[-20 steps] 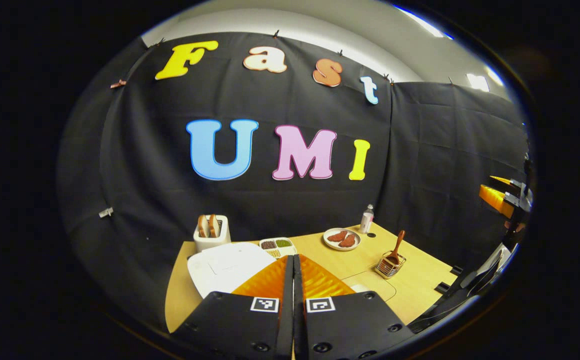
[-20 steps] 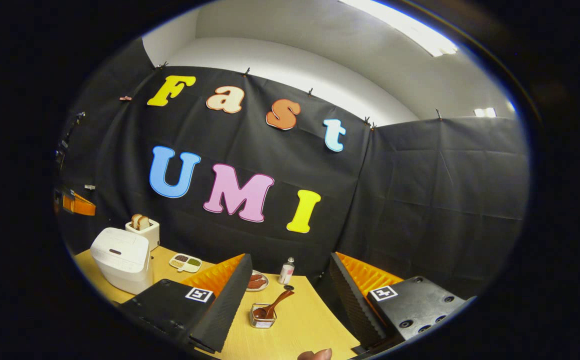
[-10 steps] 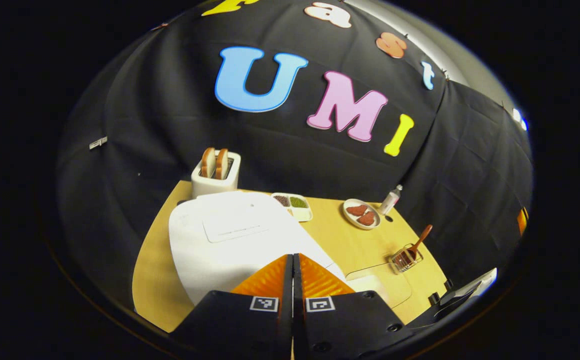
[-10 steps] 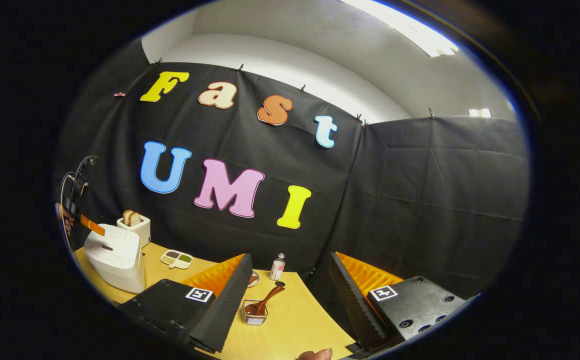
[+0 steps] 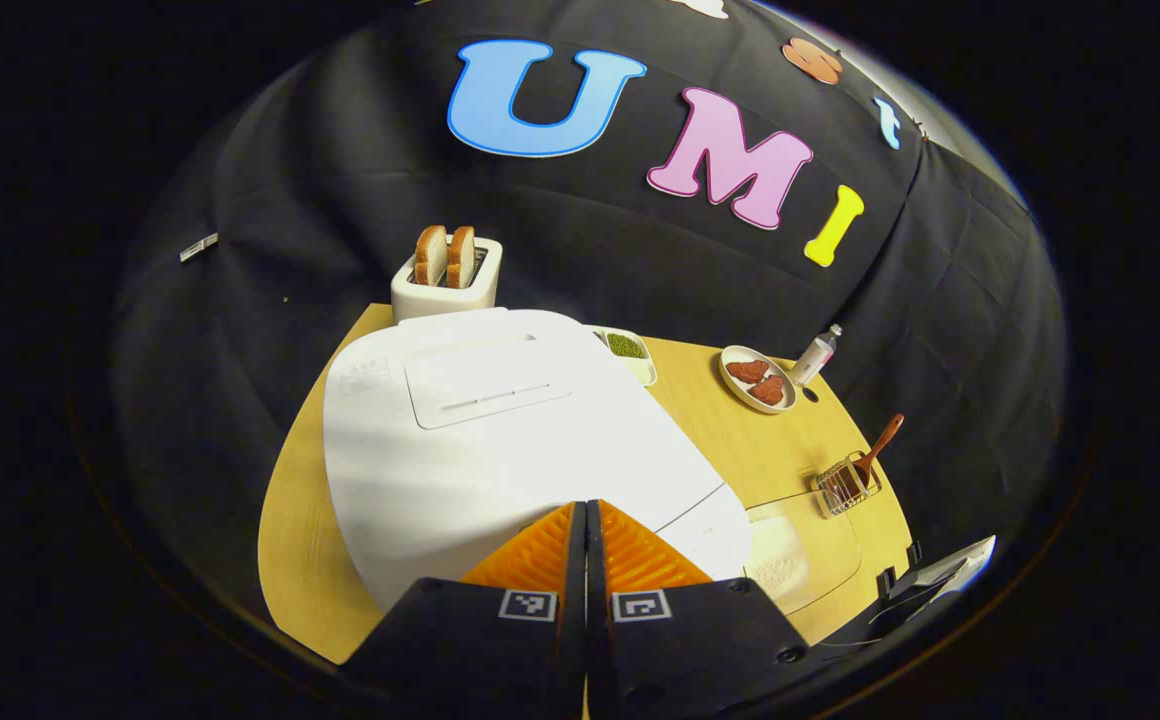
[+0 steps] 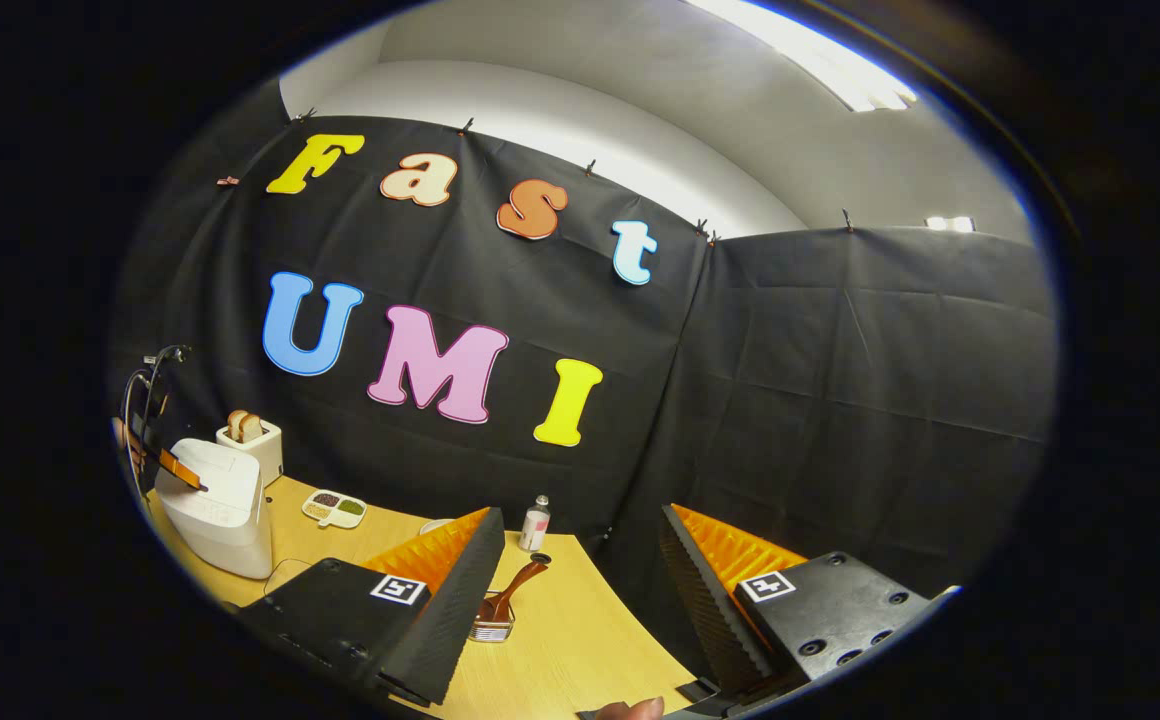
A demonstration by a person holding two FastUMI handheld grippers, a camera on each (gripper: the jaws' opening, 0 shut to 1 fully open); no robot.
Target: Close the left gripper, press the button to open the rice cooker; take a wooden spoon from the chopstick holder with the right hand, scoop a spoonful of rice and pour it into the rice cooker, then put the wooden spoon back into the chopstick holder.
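Left gripper [image 5: 586,515], fingers pressed together, hovers over the front edge of the white cooker [image 5: 500,430], whose lid is down. Behind the cooker stands a toaster [image 5: 445,285] with two bread slices; beside the cooker sits a divided dish [image 5: 630,352]. Farther from the cooker are a plate [image 5: 758,368], a small bottle [image 5: 815,353] and the wire holder [image 5: 845,487] with the spoon [image 5: 878,447] leaning in it. Right gripper [image 6: 580,560] is spread wide above the desk [image 6: 580,640], the holder between its fingers. Cooker markings are unreadable.

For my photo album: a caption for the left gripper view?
Closed left gripper poised over the white rice cooker.
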